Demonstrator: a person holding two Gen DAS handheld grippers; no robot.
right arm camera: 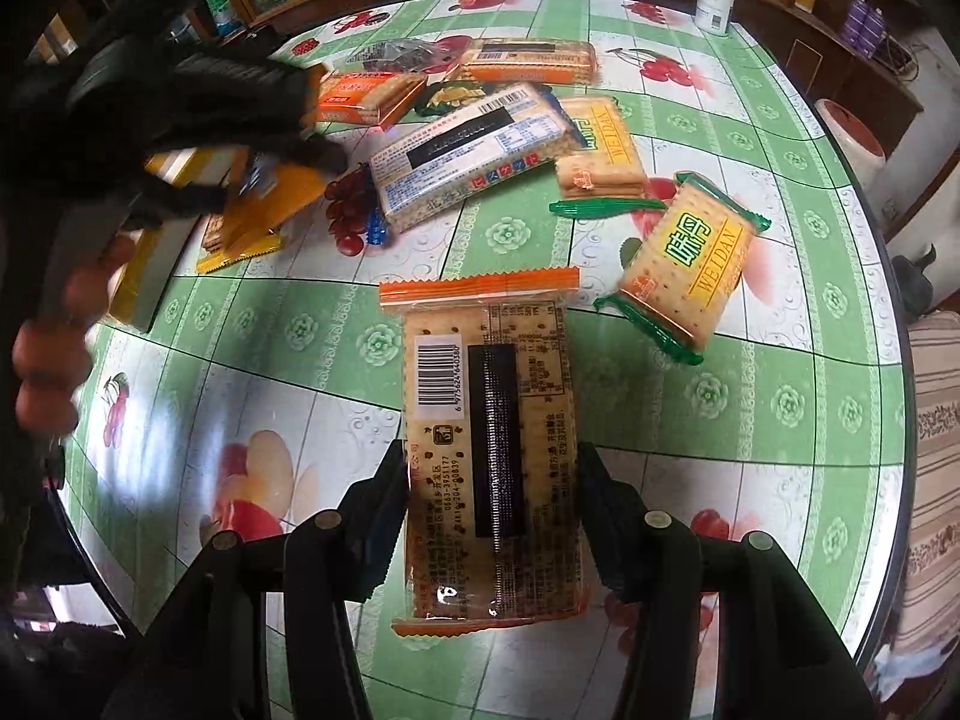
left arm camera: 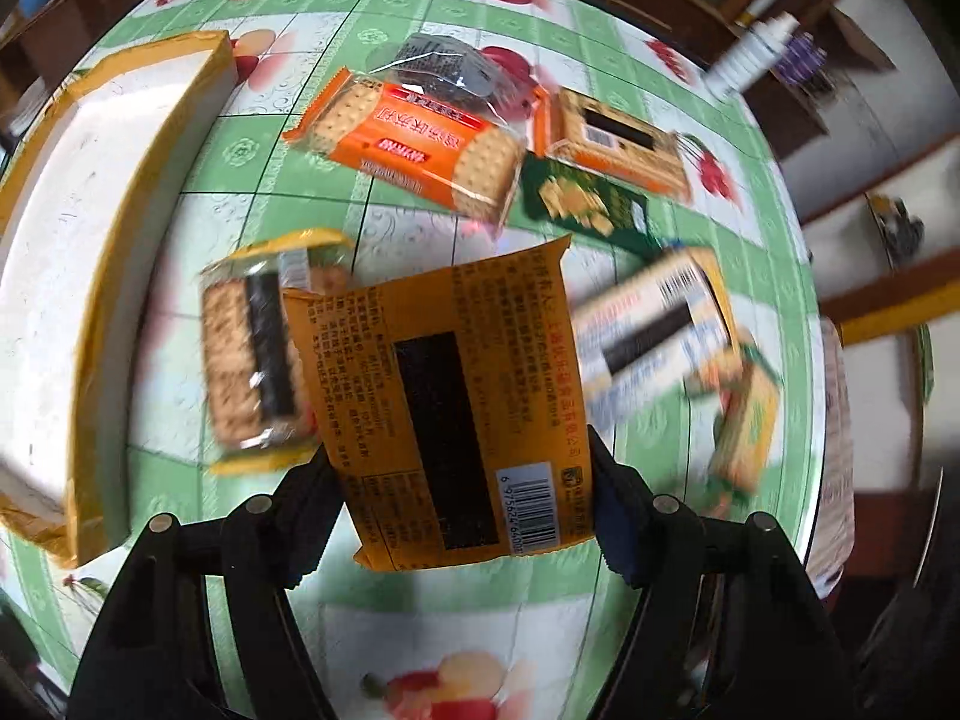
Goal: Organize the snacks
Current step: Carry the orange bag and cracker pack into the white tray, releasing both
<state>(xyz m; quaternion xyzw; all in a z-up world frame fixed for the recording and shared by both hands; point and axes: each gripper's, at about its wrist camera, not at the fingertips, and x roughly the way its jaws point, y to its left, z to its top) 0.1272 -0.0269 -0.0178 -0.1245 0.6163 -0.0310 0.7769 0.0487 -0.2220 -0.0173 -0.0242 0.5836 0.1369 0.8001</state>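
With both packs lifted clear of the surface [right arm camera: 750,420], each hand carries 1: left gripper [left arm camera: 462,498] jaws clamped on the yellow pack [left arm camera: 444,396], right gripper [right arm camera: 489,516] jaws clamped on the orange-edged cracker pack [right arm camera: 486,450], likely bound for the cardboard box [left arm camera: 90,276]. Only the left view shows the box well; the right view shows the green packs [right arm camera: 690,264].

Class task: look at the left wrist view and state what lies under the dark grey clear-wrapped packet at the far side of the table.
The grey packet overlaps the far end of an orange cracker pack. That covered end, and any tablecloth beneath, cannot be seen.
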